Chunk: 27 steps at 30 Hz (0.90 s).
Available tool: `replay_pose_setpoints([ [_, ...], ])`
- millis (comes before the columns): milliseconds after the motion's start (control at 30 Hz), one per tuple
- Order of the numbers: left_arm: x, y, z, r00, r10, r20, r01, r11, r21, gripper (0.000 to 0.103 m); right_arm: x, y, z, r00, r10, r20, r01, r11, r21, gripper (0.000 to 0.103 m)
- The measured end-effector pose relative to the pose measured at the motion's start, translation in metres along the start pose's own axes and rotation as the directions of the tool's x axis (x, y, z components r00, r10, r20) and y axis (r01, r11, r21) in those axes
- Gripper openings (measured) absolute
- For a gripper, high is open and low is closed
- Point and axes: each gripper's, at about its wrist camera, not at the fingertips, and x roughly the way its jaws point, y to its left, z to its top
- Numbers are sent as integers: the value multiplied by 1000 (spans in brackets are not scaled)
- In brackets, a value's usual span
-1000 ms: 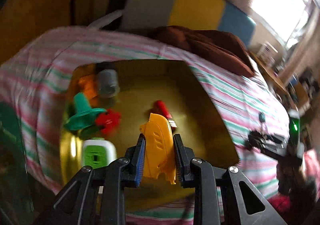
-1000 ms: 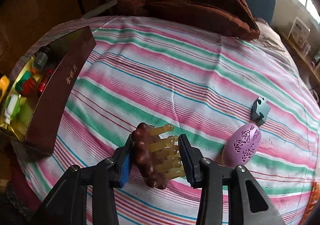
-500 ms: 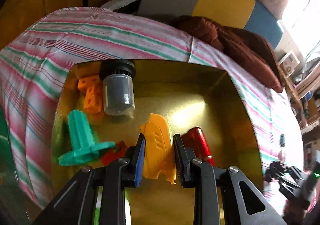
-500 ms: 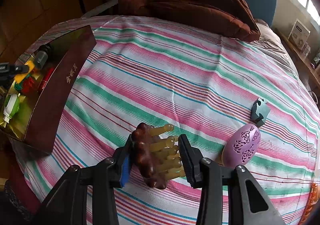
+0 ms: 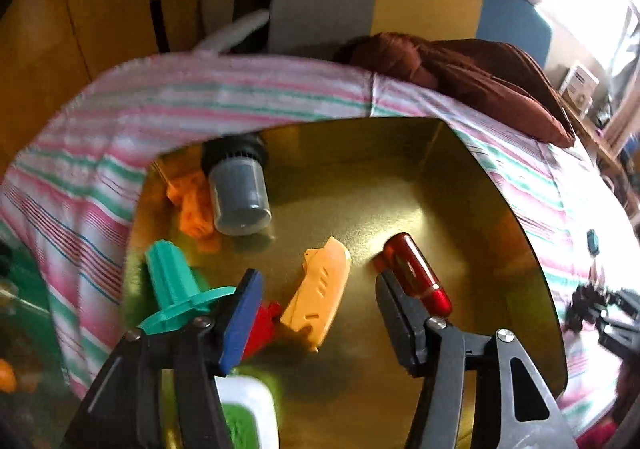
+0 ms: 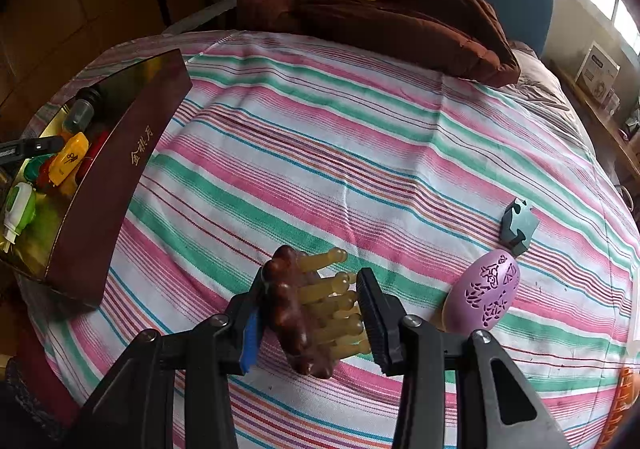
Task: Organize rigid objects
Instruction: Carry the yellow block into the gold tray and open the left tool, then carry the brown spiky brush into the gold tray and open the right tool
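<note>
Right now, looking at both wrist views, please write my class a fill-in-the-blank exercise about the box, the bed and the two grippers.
1. The left gripper, whose jaws have just been opening, hangs over the gold-lined box with a ____ plastic piece lying loose between them.
2. The right gripper is shut on a brown massage ____.
3. A purple egg-shaped case lies on the ____ bedsheet.
4. The grey bottle in the box lies on its ____.

Missing words: yellow; brush; striped; side
</note>
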Motion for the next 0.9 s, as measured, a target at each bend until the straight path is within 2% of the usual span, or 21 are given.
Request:
replay_pose_setpoints([
  [167,-31,-13,-20,997,25,76,-29,999,43,60,0,1,0,1000,-6,2,6,1000,-4,43],
  [333,-54,-23,-40,994,8,106,-16,997,72,65,0,1,0,1000,-6,1,6,1000,-3,43],
  [467,-67,-30,-52,991,30,129,-45,993,108,65,0,-1,-1,1000,-2,-2,2,1000,9,43],
  [567,-74,-33,-58,989,40,141,-57,991,117,65,0,0,-1,1000,-9,-2,9,1000,8,43],
  [900,-79,-40,-66,991,13,131,-31,991,131,65,1,6,-2,999,-44,7,44,999,-18,43],
])
